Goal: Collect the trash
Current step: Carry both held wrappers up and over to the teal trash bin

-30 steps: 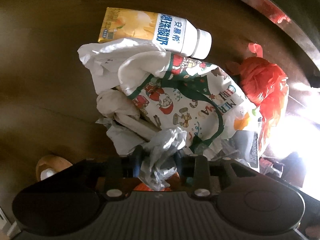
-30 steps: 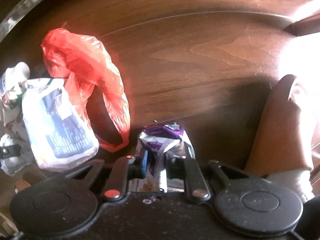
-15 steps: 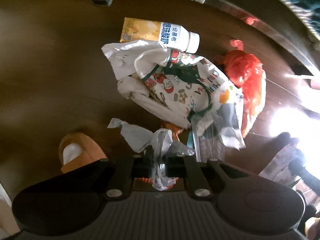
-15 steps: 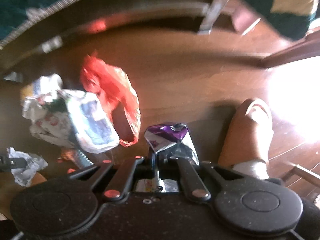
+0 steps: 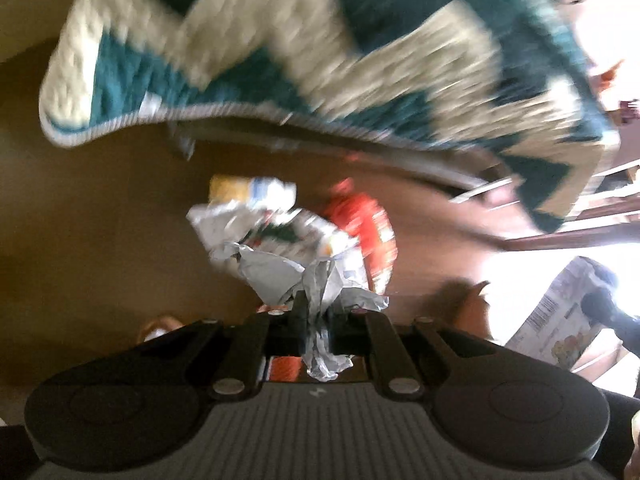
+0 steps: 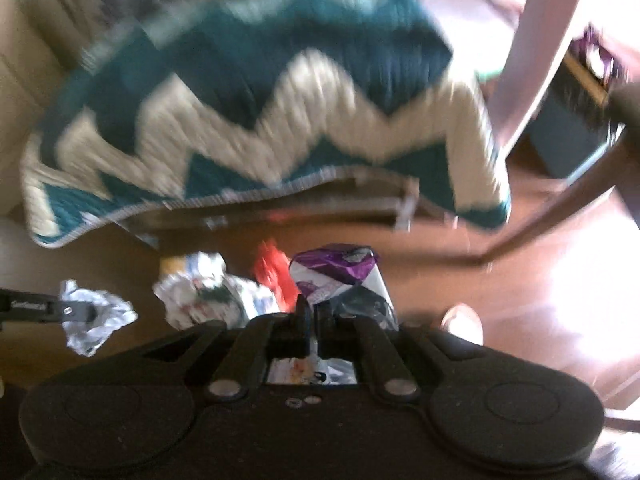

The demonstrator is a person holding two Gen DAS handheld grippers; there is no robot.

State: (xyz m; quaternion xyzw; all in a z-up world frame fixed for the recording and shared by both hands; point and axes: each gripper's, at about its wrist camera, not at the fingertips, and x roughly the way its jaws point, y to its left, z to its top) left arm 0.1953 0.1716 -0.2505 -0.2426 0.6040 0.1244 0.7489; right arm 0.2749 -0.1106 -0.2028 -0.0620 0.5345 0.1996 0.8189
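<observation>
In the left wrist view, the left gripper [image 5: 316,312] has just closed its jaws and pinches a crumpled grey wrapper [image 5: 280,276] above the wooden floor [image 5: 100,220], with the trash pile [image 5: 280,224] and a red bag [image 5: 368,224] blurred below a green and cream blanket [image 5: 320,60]. In the right wrist view, the right gripper [image 6: 311,316] has likewise just clamped tight on a purple packet [image 6: 336,276], held above the floor near the pile [image 6: 208,292], while the left gripper's wrapper [image 6: 96,320] hangs at the left edge.
</observation>
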